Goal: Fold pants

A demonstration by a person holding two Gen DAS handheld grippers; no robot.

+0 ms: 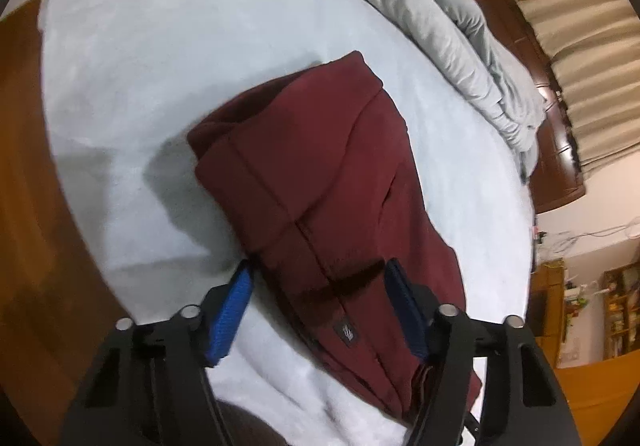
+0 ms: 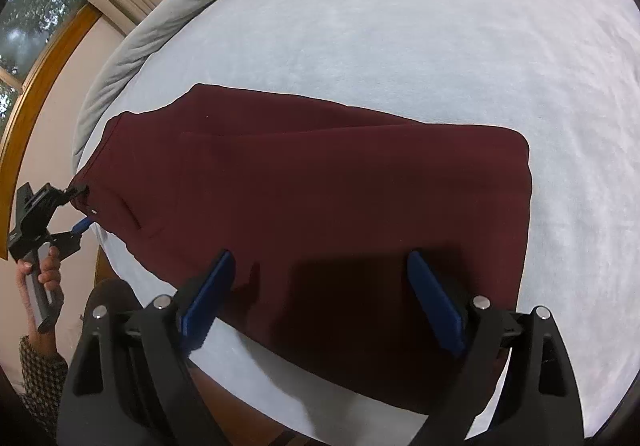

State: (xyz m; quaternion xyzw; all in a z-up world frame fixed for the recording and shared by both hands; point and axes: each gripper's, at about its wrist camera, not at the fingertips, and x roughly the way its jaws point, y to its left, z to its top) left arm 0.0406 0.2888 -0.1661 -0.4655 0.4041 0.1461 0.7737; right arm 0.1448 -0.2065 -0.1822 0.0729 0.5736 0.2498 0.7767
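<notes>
Dark red pants (image 1: pixel 320 173) lie folded on the pale blue bed sheet (image 1: pixel 180 45). In the left wrist view, my left gripper (image 1: pixel 320 278) is open, its blue pads either side of the near end of the pants, where a small dark label (image 1: pixel 347 333) shows. In the right wrist view the pants (image 2: pixel 320 185) spread wide across the sheet (image 2: pixel 400 25). My right gripper (image 2: pixel 320 266) is open just above their near edge. The left gripper (image 2: pixel 80 205) also shows there at the far left, open at the pants' end, held by a hand (image 2: pixel 42 270).
A rumpled grey duvet (image 1: pixel 440 25) lies along the far side of the bed, also in the right wrist view (image 2: pixel 180 5). A dark wooden headboard (image 1: pixel 540 105), curtains (image 1: pixel 592 65) and a window (image 2: pixel 24 25) lie beyond. Wooden floor (image 1: pixel 24 165) borders the bed.
</notes>
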